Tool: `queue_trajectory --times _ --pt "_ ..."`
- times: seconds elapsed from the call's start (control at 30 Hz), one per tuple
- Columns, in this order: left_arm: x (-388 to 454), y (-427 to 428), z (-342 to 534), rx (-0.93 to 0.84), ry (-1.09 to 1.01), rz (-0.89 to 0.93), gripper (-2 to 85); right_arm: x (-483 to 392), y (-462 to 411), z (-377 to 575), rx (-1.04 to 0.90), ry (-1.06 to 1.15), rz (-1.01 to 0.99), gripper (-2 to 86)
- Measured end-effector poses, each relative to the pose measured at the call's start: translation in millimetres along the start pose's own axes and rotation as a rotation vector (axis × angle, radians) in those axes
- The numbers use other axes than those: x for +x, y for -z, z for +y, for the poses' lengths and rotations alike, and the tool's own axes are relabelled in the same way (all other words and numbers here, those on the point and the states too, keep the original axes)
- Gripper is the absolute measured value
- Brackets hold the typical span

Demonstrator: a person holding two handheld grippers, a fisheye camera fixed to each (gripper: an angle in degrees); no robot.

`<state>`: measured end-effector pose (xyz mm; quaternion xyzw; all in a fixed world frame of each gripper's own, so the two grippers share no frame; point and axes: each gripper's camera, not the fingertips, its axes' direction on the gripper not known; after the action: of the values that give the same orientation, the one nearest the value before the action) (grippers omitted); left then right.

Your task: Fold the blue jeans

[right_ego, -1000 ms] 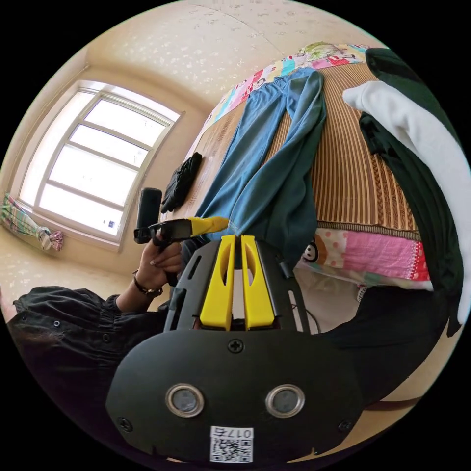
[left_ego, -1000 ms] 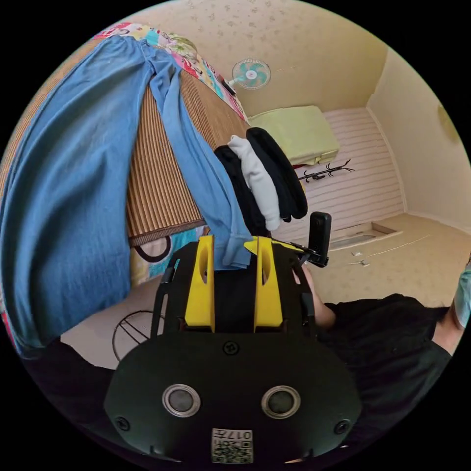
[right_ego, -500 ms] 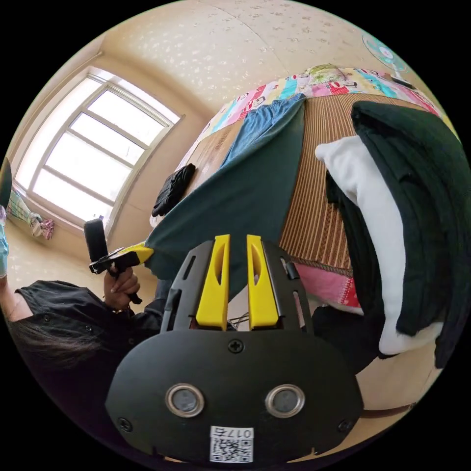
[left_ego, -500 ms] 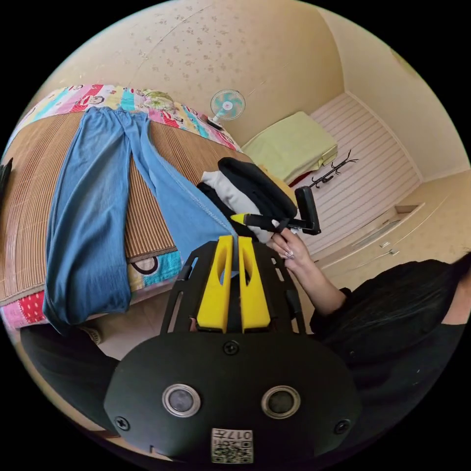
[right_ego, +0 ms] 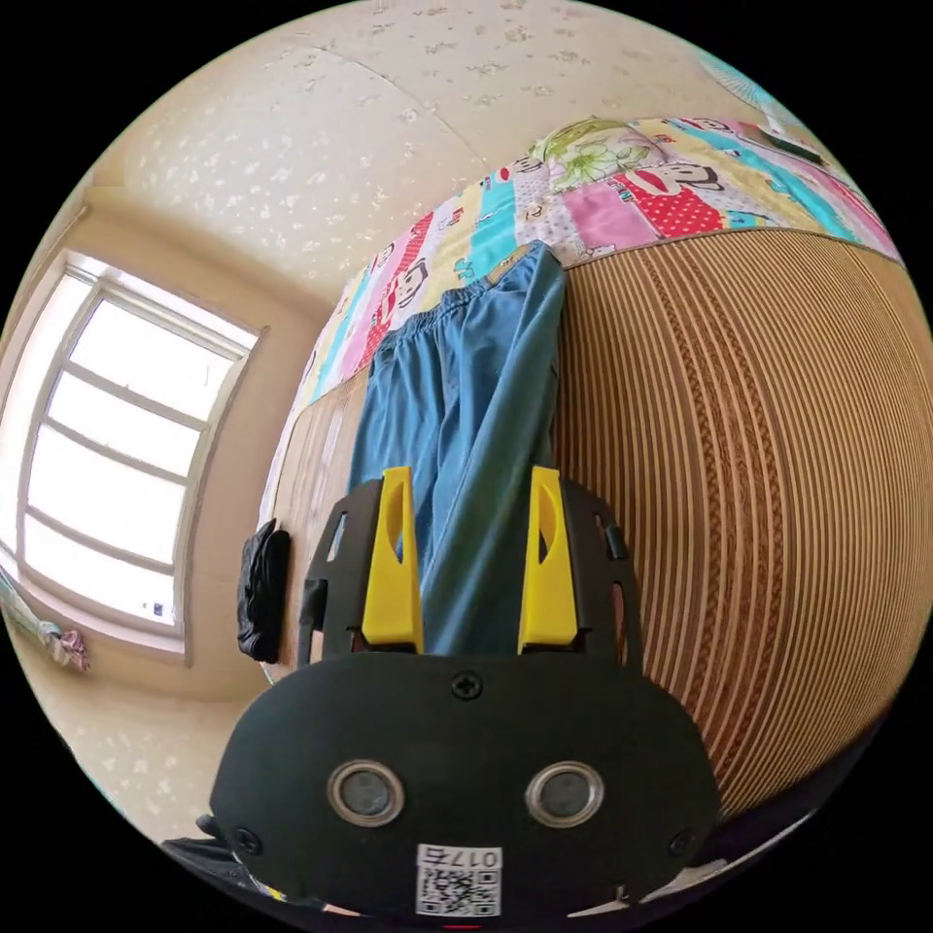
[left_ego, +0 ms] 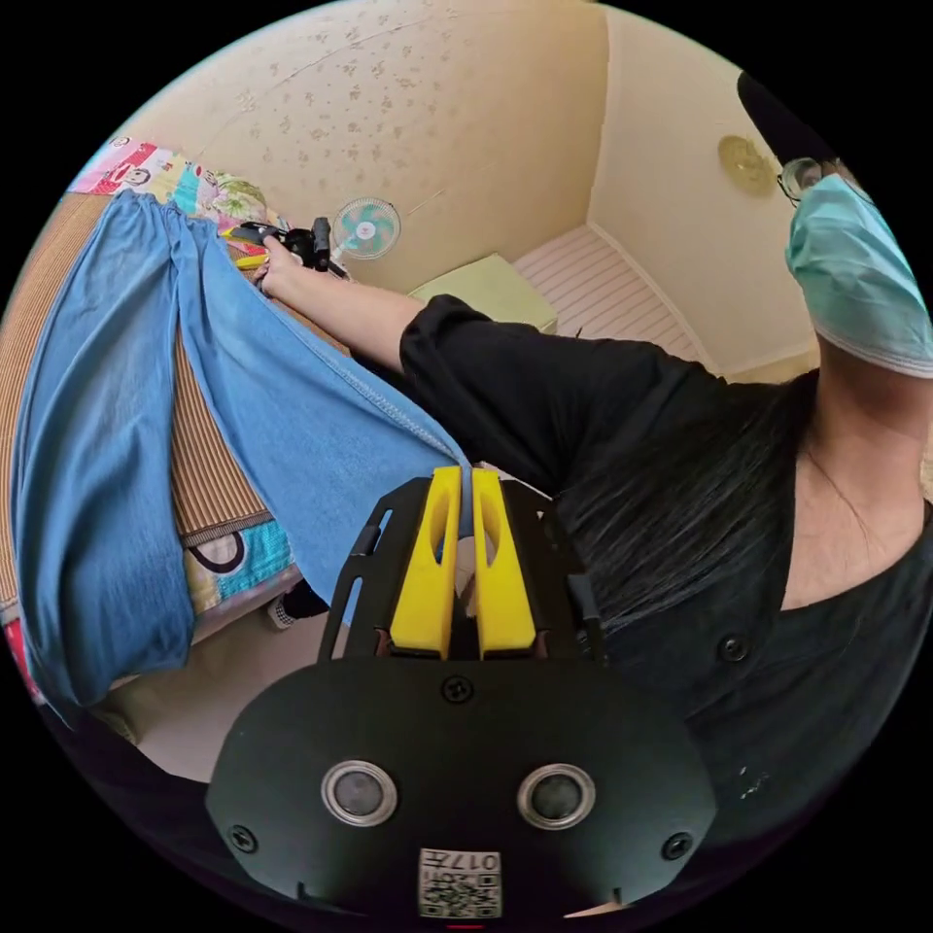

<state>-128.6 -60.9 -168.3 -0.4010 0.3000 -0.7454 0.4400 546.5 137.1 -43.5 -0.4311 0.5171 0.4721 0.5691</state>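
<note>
Currently left gripper (left_ego: 464,486) jaws pinch a jeans (left_ego: 292,408) hem; right gripper (right_ego: 468,554) jaws gape over the jeans, gripping nothing. Hem could slip; cloth sags off the bed (right_ego: 758,437).

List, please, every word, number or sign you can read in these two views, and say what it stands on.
White sticker on the black body of the left gripper: small characters above a square code, too small to read reliably.
White sticker on the black body of the right gripper: likewise too small to read.
Colourful patchwork bedsheet with cartoon prints: no legible words.
</note>
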Motion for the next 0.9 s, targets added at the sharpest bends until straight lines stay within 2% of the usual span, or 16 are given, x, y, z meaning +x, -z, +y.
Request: queue_trajectory --times 0.13,0.2,0.33,0.43,0.53,0.67,0.73,0.8,0.9 --pt "-12.3 21.2 -0.2 0.027 -0.014 0.055 0.2 -5.8 -36.0 -31.6 -0.020 0.012 0.121 6.3" --pt "-25.0 39.2 4.7 0.053 0.016 0.090 0.2 -29.0 -39.5 -39.8 0.055 0.068 0.224 3.5" --pt "-49.6 79.9 39.8 0.122 0.150 0.080 0.4 -99.4 -38.3 -33.0 0.220 0.260 0.143 2.7" --pt "-66.5 114.9 82.0 0.224 0.294 0.051 0.5 -158.5 -73.0 -27.6 0.180 0.363 0.011 3.0" --pt "-74.2 138.7 113.1 0.288 0.412 -0.056 1.1 -187.7 -134.2 -19.5 0.049 0.352 -0.117 4.6" --pt "-67.4 165.6 134.0 0.313 0.550 -0.340 3.9 -182.3 -174.2 16.3 -0.074 0.277 -0.147 7.5" --pt "-61.1 177.3 134.0 0.323 0.553 -0.445 5.4 -183.3 -162.2 44.0 -0.091 0.327 -0.082 8.2" --pt "-57.1 189.0 118.7 0.315 0.497 -0.565 6.7 -187.7 -127.8 103.8 -0.148 0.487 -0.040 9.0" --pt "-70.0 186.2 71.9 0.236 0.326 -0.601 7.3 -173.9 -66.4 207.7 -0.122 0.591 0.083 9.2"
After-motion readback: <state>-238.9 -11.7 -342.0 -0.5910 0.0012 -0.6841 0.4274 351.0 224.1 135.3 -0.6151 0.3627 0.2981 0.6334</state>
